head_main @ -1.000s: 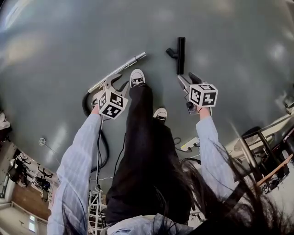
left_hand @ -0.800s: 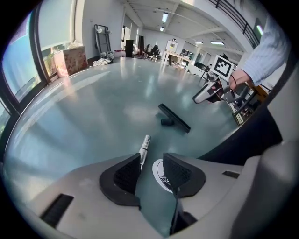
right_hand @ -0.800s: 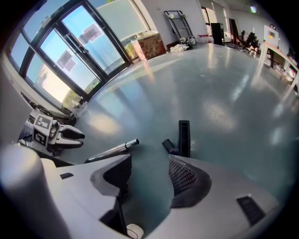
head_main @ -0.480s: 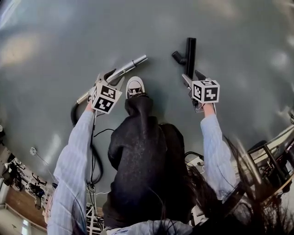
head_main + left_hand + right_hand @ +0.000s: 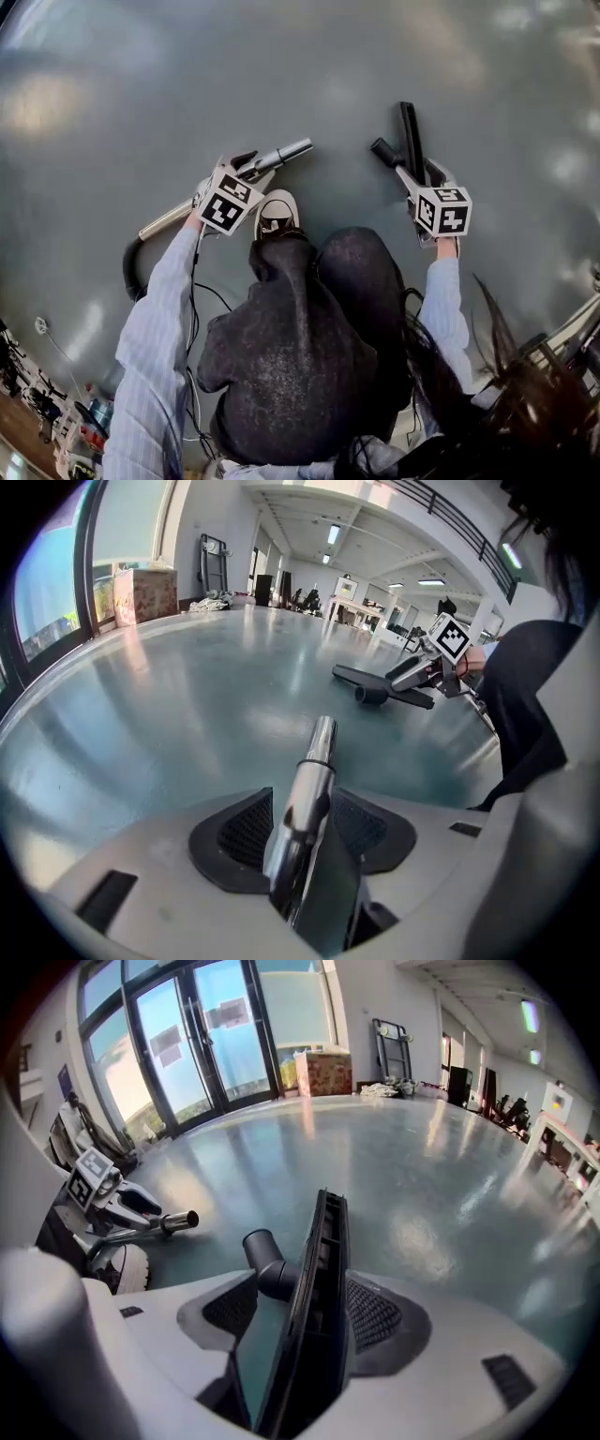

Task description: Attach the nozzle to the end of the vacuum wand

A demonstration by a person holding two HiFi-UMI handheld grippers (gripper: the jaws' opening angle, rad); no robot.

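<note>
The grey, glossy floor [image 5: 375, 56] fills the head view, and both task pieces lie on it. I crouch over it, my dark trousers [image 5: 309, 356] bunched in the middle, with 1 arm reaching out on each side.

The silver vacuum wand [image 5: 281, 155] lies to my left, slanting up toward the right in the head view. A black hose [image 5: 129, 277] curls away from its lower end. Its open end points toward the nozzle [image 5: 410, 131], and the 2 are well apart. The nozzle is a long, flat black piece lying to my right, with a short round socket [image 5: 264, 1258] sticking out sideways toward the wand.

My left tongs [image 5: 253, 167] straddle the wand partway along its length. They are spreading wider, with the tube running between the 2 pads and a gap showing on either side. My right tongs [image 5: 424, 173] are also spreading, set over the near end of the nozzle. Its narrow body stands on edge between the pads, and I see no pressure on it.

My white shoe [image 5: 277, 214] rests just beside the wand, close to my left tongs.
</note>
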